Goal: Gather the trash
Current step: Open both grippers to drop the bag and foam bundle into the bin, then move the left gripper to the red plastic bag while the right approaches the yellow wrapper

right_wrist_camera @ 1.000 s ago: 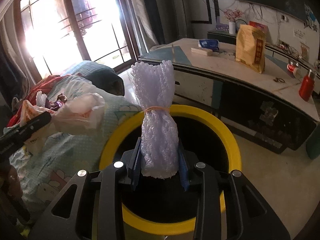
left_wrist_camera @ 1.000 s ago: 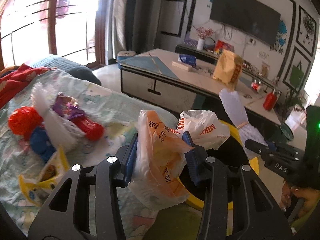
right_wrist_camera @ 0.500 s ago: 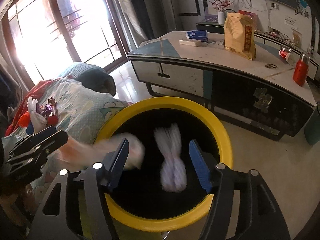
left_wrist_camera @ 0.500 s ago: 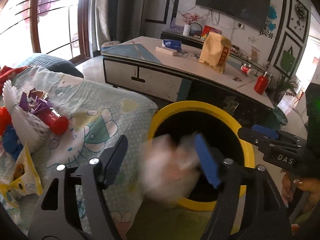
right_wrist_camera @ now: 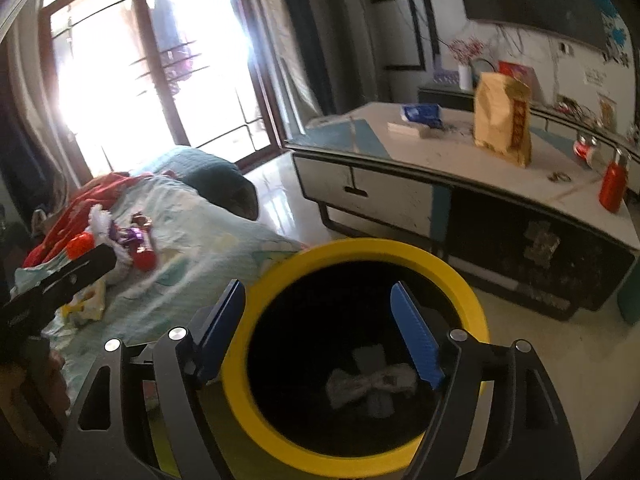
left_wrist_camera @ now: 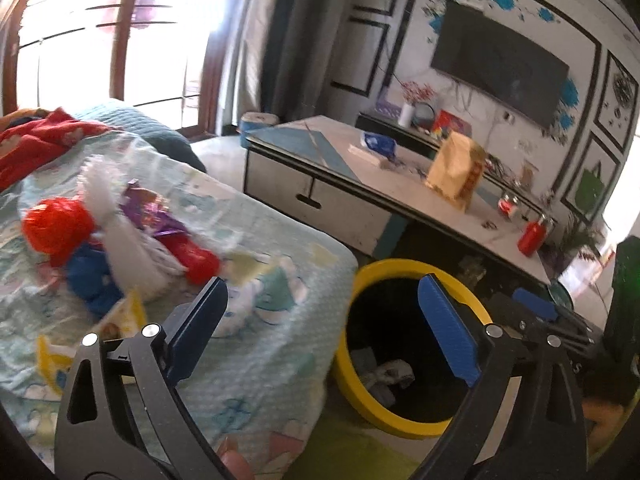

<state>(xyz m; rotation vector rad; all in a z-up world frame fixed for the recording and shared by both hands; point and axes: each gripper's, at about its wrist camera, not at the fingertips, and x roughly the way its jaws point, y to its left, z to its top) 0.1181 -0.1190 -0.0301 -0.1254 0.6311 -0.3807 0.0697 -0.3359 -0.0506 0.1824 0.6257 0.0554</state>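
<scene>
We are holding both grippers, left [left_wrist_camera: 320,328] and right [right_wrist_camera: 320,332], wide open and empty; trash [right_wrist_camera: 370,384] is lying in the bin [right_wrist_camera: 276,280] at the right gripper's six o'clock.

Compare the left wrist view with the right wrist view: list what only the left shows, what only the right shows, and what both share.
Only the left wrist view: the left gripper from behind, jaws open and empty, aimed between the bedspread and the bin; the full television; a green plant.

Only the right wrist view: the right gripper from behind, jaws open and empty, above the bin mouth; pale crumpled trash seen straight down.

Both: the yellow-rimmed bin, the trash pile on the bed, the low table with its tan bag and red bottle.
</scene>
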